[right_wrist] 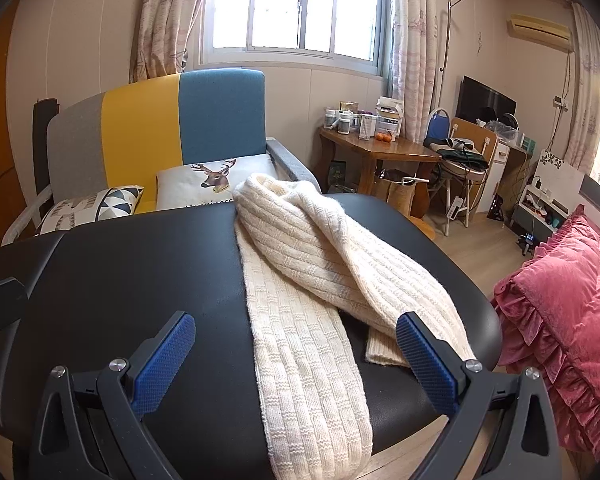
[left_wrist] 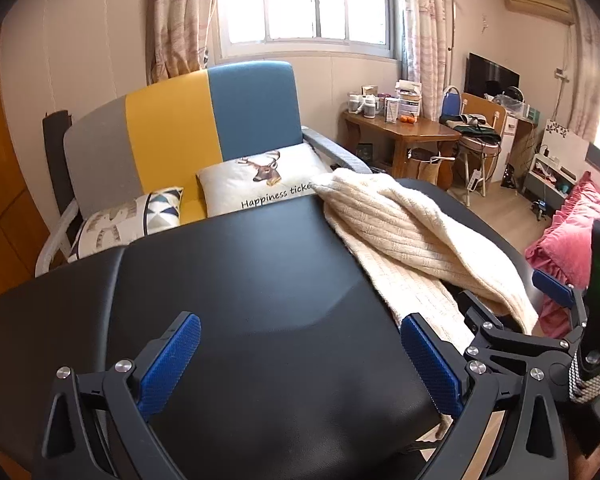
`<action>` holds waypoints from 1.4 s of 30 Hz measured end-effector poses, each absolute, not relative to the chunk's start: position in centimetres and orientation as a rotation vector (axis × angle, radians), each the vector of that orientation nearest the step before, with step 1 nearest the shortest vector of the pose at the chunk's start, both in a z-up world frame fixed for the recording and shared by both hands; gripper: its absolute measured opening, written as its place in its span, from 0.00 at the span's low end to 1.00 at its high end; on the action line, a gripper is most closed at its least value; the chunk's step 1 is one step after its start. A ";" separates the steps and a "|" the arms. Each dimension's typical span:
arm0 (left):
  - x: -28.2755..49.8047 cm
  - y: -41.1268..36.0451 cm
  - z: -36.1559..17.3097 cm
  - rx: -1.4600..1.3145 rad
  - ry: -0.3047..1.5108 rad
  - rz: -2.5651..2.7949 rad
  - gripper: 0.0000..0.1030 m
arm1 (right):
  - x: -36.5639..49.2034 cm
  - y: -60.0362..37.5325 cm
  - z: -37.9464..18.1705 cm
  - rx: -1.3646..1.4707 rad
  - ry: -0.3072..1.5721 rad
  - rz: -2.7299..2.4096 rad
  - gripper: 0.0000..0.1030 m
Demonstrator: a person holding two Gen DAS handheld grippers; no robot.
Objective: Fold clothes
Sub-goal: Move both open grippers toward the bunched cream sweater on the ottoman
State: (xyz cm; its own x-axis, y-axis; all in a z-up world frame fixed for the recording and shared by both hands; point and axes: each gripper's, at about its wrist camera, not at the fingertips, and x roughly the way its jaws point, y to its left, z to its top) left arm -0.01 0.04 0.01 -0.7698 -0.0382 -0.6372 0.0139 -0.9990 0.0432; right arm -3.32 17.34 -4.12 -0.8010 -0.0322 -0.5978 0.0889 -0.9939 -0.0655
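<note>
Right wrist view shows, nearest, the right gripper (right_wrist: 296, 354) with its jaws wide apart and nothing between them, held low over the near edge of a black padded desk (right_wrist: 140, 280). A cream knitted scarf (right_wrist: 308, 320) lies on the right half of this desk. It is doubled at the far end: one length runs straight toward the near edge and hangs over it, and the other length crosses on top and goes to the near right, where its end lies just beside the right blue pad. The left gripper (left_wrist: 300, 360) in its own view also has the jaws apart and empty, over the bare black surface, with the scarf (left_wrist: 412, 240) at its right side.

Whether the scarf is already folded once or only lies in a loose bend, I cannot say; the two lengths are not lined up.

I judge the scarf soft, light and limp, with thick ribbed knit that gives good grip but stretches and sags. It is better to take it at an end, pinching the full thickness near the corners, not in the middle.

Farther away stand an armchair (right_wrist: 160, 128) with a deer cushion (right_wrist: 204, 184), and at the right a pink bed cover (right_wrist: 560, 320).
</note>
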 end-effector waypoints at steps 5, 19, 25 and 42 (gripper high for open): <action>-0.3 0.2 -0.2 1.085 -0.009 -2.924 0.99 | -3.4 17.3 -4.3 0.967 0.141 -2.918 1.00; -1.0 -1.7 -2.1 1.204 0.126 -2.928 0.99 | -3.6 17.1 -4.4 0.976 0.148 -2.932 1.00; -0.7 -2.7 -2.4 1.220 0.229 -2.968 1.00 | -3.6 16.6 -4.5 0.976 0.168 -2.917 1.00; 0.3 -4.4 -3.8 1.223 0.409 -3.066 1.00 | -3.8 16.4 -5.1 0.986 0.084 -2.815 1.00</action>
State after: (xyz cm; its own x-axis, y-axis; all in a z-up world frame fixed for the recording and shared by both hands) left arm 0.32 -4.44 -3.75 -0.7148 0.2587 -0.6497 -0.0792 -0.9530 -0.2923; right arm -3.78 16.37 -5.13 -0.7707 -0.1293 -0.6239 0.1663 -0.9861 -0.0012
